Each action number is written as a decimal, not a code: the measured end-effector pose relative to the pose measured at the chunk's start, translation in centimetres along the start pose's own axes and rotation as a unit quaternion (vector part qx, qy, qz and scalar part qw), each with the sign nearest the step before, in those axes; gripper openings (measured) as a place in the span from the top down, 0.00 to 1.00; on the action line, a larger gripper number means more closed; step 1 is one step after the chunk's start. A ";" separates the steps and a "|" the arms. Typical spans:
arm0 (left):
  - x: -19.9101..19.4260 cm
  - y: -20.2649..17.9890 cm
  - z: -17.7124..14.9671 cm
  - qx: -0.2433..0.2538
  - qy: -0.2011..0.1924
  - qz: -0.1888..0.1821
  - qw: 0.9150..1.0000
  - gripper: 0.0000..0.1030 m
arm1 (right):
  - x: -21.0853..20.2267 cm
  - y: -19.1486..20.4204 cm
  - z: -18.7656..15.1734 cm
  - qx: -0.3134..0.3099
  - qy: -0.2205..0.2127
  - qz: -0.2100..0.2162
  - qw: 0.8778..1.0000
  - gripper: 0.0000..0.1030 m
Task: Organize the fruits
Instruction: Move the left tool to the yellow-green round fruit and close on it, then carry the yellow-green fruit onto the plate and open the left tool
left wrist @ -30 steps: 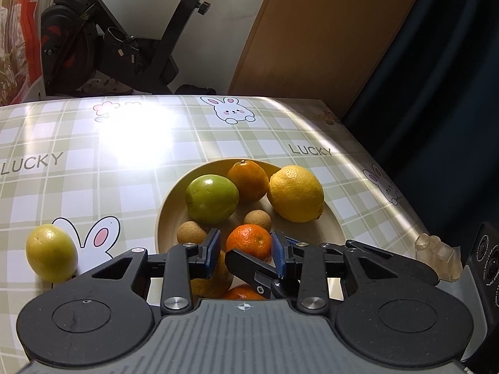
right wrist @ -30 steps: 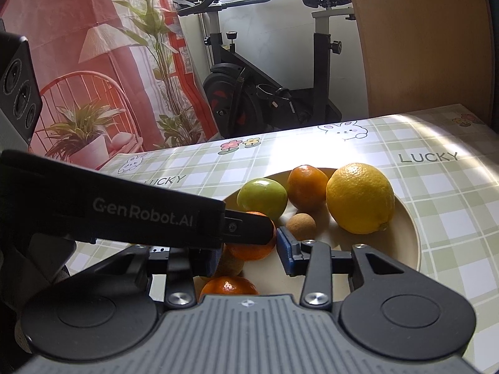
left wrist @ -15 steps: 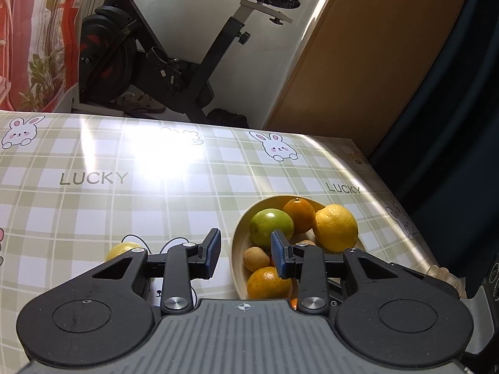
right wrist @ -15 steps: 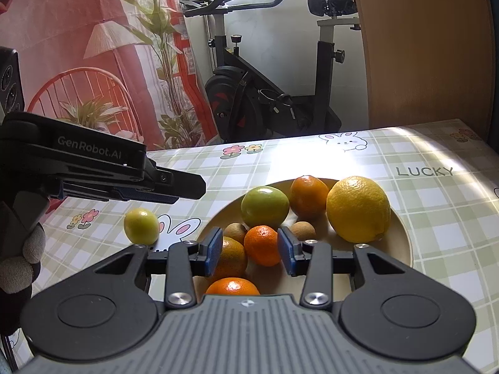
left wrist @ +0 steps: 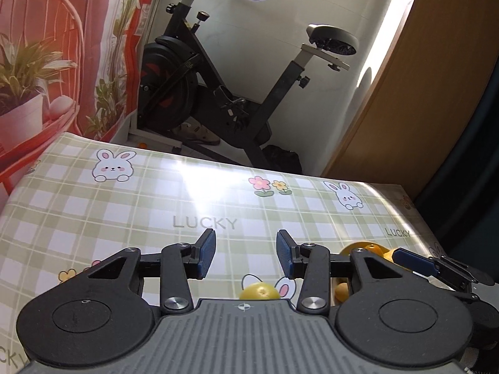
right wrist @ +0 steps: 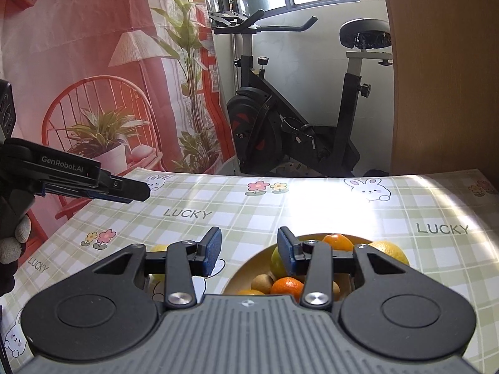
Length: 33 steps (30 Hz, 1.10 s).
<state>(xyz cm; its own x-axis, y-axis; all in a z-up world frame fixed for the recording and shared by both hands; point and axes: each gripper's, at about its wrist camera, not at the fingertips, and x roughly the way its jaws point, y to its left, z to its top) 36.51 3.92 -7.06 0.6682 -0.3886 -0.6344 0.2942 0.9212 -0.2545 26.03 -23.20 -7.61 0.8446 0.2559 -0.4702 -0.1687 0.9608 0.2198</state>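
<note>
One small round yellow-green citrus fruit [left wrist: 259, 291] lies alone on the green-and-white checked tablecloth [left wrist: 124, 205], outside the shallow tan bowl [right wrist: 246, 268] that holds the other fruit: oranges, a large yellow lemon [right wrist: 391, 251], a green round fruit and small brown ones. In the left wrist view this lone fruit sits low in the frame, just below and slightly right of the gap in the left gripper [left wrist: 246, 254], whose jaws are opening with nothing between them. The right gripper [right wrist: 249, 254] is empty too, its blue pads apart, and it points at the near-left rim of the bowl; the lone fruit shows only as a yellow sliver behind its left finger [right wrist: 212, 251]. By this layout the left hand is the nearer one. Being round, the fruit offers no long axis, so the approach likely depends on dipping the left gripper downward and a touch rightward.
</note>
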 end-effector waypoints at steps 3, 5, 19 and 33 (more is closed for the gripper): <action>0.1 1.2 0.0 -0.008 0.003 0.002 1.000 0.50 | 1.0 1.0 0.5 -0.008 0.005 0.021 1.000 0.53; 0.5 1.5 -0.3 -0.004 0.011 -0.002 1.000 0.50 | 1.9 1.9 0.5 -0.012 0.017 0.041 0.999 0.50; 6.7 0.8 -4.3 -0.017 0.087 -0.064 0.994 0.44 | 10.1 6.9 -2.8 -0.083 0.136 0.093 0.983 0.42; 8.0 1.0 -5.4 -0.030 0.102 -0.073 0.992 0.51 | 12.0 6.7 -3.6 -0.075 0.142 0.098 0.982 0.44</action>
<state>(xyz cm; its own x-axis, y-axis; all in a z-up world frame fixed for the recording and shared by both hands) 38.45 1.80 -16.28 0.4676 -0.5124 -0.7203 0.3325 0.8570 -0.3937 33.23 -13.30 -14.91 0.6162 0.4355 -0.6563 -0.4047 0.8899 0.2106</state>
